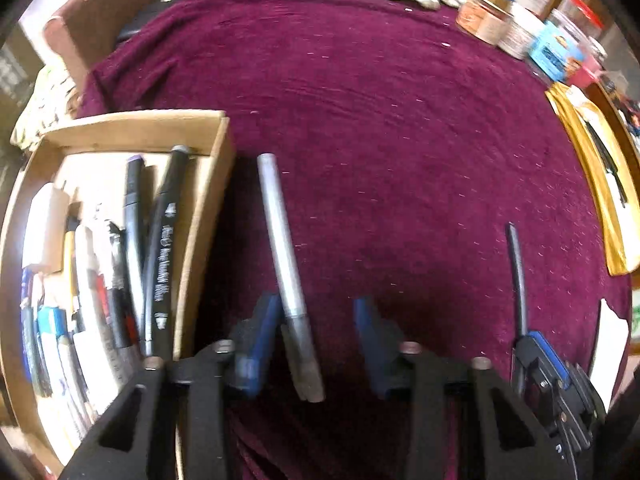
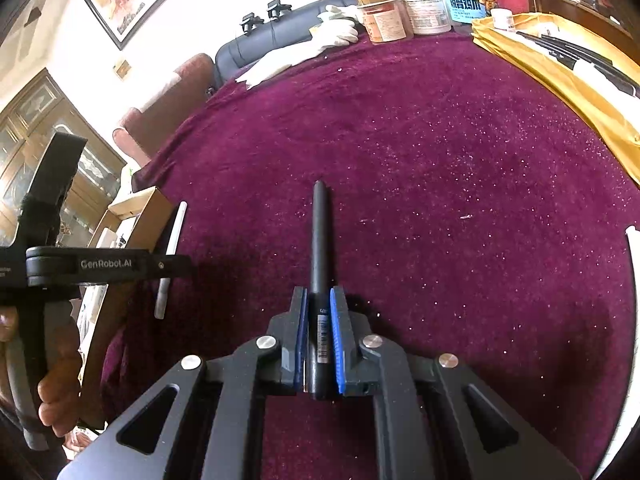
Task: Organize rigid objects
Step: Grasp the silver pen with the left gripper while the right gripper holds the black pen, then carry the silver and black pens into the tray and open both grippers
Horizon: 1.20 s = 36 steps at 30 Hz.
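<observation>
On maroon velvet cloth (image 1: pixel 380 120) | left claw (image 1: pixel 316 344) agape over silver pen (image 1: pixel 282 248) | right claw (image 2: pixel 319 340) clamps black pen (image 2: pixel 319 248)

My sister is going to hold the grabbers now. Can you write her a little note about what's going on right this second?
Left hand-held gripper: open, with the silver pen lying between its fingers on the purple cloth, just right of the cardboard box.
Right hand-held gripper: shut on the black pen, which points straight ahead over the cloth.
Done: the box already holds many pens and markers.
Left: get the black pen and the silver pen into the box. More pens seem to lie on the yellow envelope at the far right.
</observation>
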Motion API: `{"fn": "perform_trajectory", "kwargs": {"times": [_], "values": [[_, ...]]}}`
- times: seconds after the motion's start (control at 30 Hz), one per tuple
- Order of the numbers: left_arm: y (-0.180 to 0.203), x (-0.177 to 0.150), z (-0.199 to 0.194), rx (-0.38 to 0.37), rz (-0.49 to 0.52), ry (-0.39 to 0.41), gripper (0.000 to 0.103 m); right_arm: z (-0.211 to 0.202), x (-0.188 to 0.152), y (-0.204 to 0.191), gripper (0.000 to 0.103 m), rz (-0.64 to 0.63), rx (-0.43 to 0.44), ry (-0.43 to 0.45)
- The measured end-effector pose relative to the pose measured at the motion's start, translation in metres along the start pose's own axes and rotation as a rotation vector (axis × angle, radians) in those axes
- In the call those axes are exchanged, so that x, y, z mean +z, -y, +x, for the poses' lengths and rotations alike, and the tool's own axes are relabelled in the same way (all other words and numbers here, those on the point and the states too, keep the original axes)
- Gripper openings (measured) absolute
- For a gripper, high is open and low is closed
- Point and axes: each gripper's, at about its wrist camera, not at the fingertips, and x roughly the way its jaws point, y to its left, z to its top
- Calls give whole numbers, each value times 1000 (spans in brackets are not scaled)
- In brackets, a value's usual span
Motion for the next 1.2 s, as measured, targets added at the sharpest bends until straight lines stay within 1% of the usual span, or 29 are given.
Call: {"fn": "perform_trajectory", "kwargs": {"times": [0.03,0.07,0.1,0.17,0.23,0.27,0.3,0.37,0.4,0.43,0.5,0.57,0.6,0.7,0.77,0.83,0.87,0.9,0.97,1.07,1.13,1.2], "values": [[-1,-1,-1,9,-2,7,13,0,0,0,11,0,-1,0],[-3,-3,-2,-10,-8,10,10,1,1,0,11,-1,-3,-2],[-4,-5,-3,-39,-16,6,10,1,0,-1,11,-2,-4,-3],[-2,-12,-5,-62,1,10,10,2,1,-2,11,-7,-10,-6],[6,-26,-9,-80,33,18,10,2,1,-3,11,-16,-17,-8],[12,-36,-12,-108,67,22,10,2,0,-4,11,-19,-19,-9],[16,-43,-13,-117,95,29,10,2,0,-4,11,-21,-21,-8],[26,-55,-16,-86,161,64,12,2,0,-5,13,-26,-25,-8],[30,-58,-17,-69,187,88,12,3,0,-7,17,-31,-22,-9],[29,-58,-17,-71,186,99,11,3,0,-8,23,-36,-17,-10],[21,-54,-15,-104,152,112,11,3,0,-12,31,-62,0,-13],[21,-53,-12,-116,141,130,8,3,-1,-16,34,-84,-5,-17],[22,-55,-13,-110,152,143,8,4,-1,-18,35,-98,-14,-18],[22,-66,-18,-94,167,158,8,6,-4,-27,35,-144,-62,-19],[16,-72,-18,-121,158,151,7,8,-6,-33,33,-185,-107,-16],[4,-82,-23,-169,132,140,7,9,-8,-39,18,-214,-171,-6],[-1,-88,-26,-193,115,136,7,10,-10,-41,15,-224,-211,3],[-8,-96,-30,-221,96,132,7,10,-11,-42,14,-230,-231,10],[-14,-105,-39,-245,79,137,7,10,-11,-41,14,-230,-236,12],[-27,-118,-57,-261,69,166,7,8,-11,-38,14,-218,-238,20],[-36,-124,-70,-277,53,185,7,3,-11,-37,14,-208,-230,43],[-46,-127,-81,-292,34,197,7,-5,-12,-36,14,-196,-202,78]]}}
